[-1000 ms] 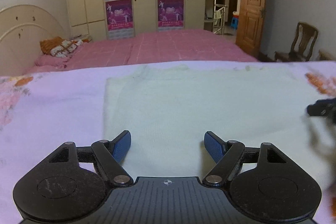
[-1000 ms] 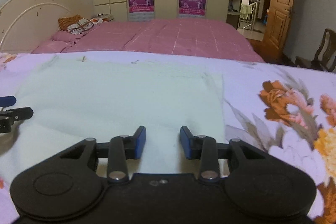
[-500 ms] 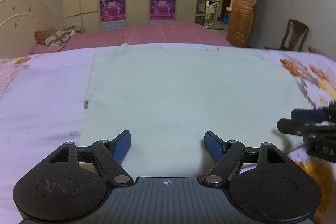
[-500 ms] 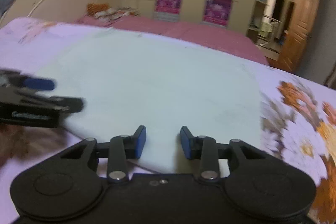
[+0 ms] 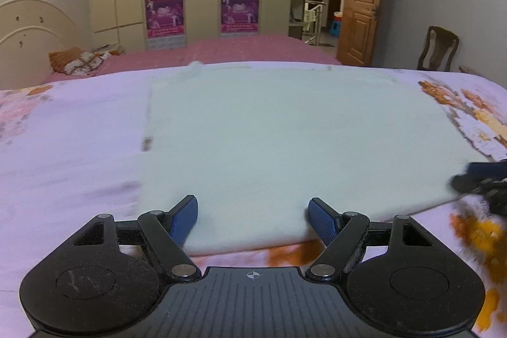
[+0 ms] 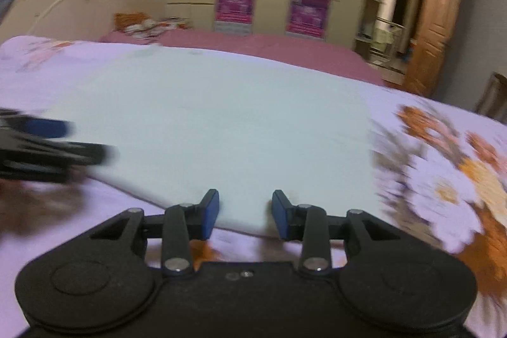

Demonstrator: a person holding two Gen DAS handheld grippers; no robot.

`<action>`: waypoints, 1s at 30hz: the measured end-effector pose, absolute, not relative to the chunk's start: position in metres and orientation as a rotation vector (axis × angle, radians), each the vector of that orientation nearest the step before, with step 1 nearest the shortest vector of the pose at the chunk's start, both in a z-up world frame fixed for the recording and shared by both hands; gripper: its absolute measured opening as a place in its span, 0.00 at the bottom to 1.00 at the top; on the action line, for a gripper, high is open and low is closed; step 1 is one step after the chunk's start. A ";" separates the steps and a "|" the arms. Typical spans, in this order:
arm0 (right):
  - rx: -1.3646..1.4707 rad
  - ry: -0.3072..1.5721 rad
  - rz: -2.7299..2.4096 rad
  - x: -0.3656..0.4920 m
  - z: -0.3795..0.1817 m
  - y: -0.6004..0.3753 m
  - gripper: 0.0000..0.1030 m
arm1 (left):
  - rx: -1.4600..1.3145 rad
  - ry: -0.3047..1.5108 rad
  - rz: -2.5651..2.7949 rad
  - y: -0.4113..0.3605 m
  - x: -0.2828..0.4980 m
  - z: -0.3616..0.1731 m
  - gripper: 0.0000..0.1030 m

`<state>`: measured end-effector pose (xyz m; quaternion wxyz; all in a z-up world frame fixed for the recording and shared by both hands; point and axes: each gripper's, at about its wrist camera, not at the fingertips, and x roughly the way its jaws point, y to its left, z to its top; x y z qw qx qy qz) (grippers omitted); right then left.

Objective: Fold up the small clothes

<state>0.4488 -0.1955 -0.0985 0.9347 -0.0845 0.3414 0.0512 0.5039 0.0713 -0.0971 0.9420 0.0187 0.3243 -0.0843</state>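
Pale green cloth [image 5: 285,141] on the bed [image 5: 63,148] now fronts my pulled-back left hand-held gripper [image 5: 253,216] and right hand-held gripper [image 6: 245,211], both wide, ungrasped.

Matt pale cloth garment [image 5: 285,141] ahead of the left tongs [image 5: 253,219], ribbed blue pads [image 5: 321,222], matt black plastic arms, floral bedsheet [image 6: 443,179] probably cotton, glossy wooden door [image 5: 361,8] beyond.
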 end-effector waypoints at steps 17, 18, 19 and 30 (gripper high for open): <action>-0.114 0.654 0.089 0.442 -0.086 -0.205 0.33 | 0.016 0.630 -0.183 0.035 0.504 -0.076 0.74; -0.104 0.653 0.110 0.443 -0.086 -0.198 0.33 | 0.026 0.641 -0.195 0.028 0.505 -0.078 0.74; -0.094 0.657 0.125 0.444 -0.086 -0.192 0.33 | 0.036 0.658 -0.204 0.022 0.505 -0.081 0.74; -0.090 0.690 0.160 0.439 -0.099 -0.178 0.34 | 0.067 0.699 -0.171 0.024 0.498 -0.098 0.82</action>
